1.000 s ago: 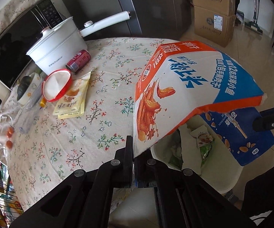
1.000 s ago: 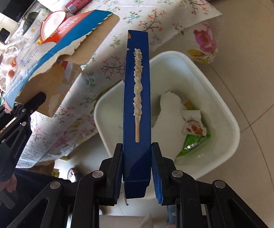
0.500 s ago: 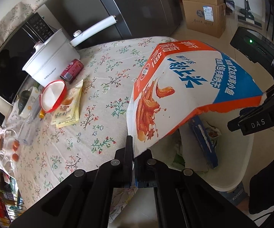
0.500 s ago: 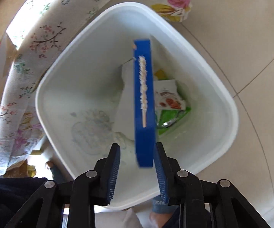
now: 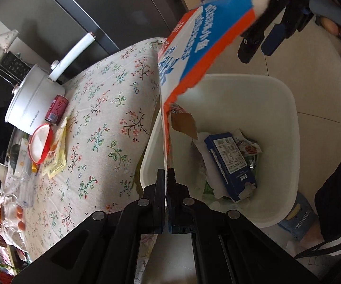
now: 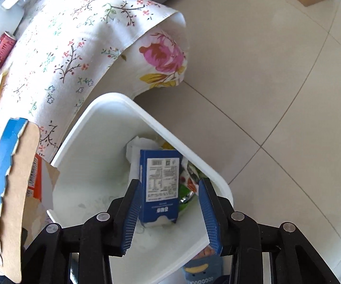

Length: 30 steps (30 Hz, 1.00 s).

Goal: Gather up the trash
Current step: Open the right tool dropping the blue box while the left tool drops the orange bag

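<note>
Now the right gripper (image 6: 170, 213) fingers are spread — blue box (image 6: 161, 184) has dropped into the white bin (image 6: 161, 130); left gripper (image 5: 166, 184) still clamps the torn carton (image 5: 194, 54), now tilted over the bin.

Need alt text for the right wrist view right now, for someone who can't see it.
The right tool hangs open over a white bin, where a small blue box lies on crumpled wrappers. At left, torn cardboard packaging hangs beside the bin, below a floral tablecloth.
</note>
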Available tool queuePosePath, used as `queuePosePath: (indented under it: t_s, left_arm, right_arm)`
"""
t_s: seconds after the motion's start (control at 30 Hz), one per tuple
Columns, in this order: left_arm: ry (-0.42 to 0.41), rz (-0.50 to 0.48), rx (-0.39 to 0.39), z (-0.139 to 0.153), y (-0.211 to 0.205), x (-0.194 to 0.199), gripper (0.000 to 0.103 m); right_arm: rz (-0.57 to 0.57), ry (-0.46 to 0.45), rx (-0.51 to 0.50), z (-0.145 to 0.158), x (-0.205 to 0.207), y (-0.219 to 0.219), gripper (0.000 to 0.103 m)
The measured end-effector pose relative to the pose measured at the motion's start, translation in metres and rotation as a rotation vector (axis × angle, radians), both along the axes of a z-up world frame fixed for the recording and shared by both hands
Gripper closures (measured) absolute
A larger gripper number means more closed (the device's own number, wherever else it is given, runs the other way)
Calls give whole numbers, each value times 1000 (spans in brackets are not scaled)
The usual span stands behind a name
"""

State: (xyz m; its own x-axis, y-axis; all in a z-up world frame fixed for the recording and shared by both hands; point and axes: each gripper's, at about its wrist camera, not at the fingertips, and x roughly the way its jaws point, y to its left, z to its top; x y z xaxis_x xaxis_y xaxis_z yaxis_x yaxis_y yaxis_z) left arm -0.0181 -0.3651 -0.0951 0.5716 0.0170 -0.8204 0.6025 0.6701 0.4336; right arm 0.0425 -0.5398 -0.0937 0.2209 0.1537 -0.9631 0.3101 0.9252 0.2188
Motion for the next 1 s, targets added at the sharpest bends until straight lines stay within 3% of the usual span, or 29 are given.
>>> queuePosePath:
  t_s: [0.1,0.2,0.3,0.4,0.53,0.6,0.73,0.83,0.87,0.9,0.93,1.0]
  left_arm:
    - [17,-28,43,-19,-7,-7,103]
    - [-34,-90,108,-32,-17,-19,103]
    - [-24,-118,125,-36,-22,-23,103]
    - [-34,-158,164,-39,-24,-28,103]
    - [-150,-230,363,-55,-27,-39,102]
    - [-185,-260,437,-65,-25,-38,102]
    - [-167,-292,486,-75,-22,-34,101]
    - [-183,-306,516,-78,-22,-32,94]
    - [-166,-301,514,-78,-21,-30,82]
    - [-132,-296,493,-78,-20,-29,63]
    - [-98,-295,468,-77,-19,-28,53]
    - [-67,-308,435,-74,-18,-27,48]
  right_arm:
    - [-20,-11,-26,3,1,-2,59]
    - [-55,-37,-41,9,2,-7,59]
    - [-57,-53,-51,13,5,-8,59]
    - [3,-44,-48,10,6,5,59]
    - [73,-18,-32,5,7,19,59]
    - [155,0,-88,3,9,31,58]
    - [231,23,-87,-4,11,45,58]
    - [263,41,-104,-5,10,46,58]
    - [276,43,-126,-4,11,46,58]
    - [282,39,-139,-1,11,44,58]
    - [285,33,-137,2,10,42,54]
    - [291,30,-123,5,10,38,48]
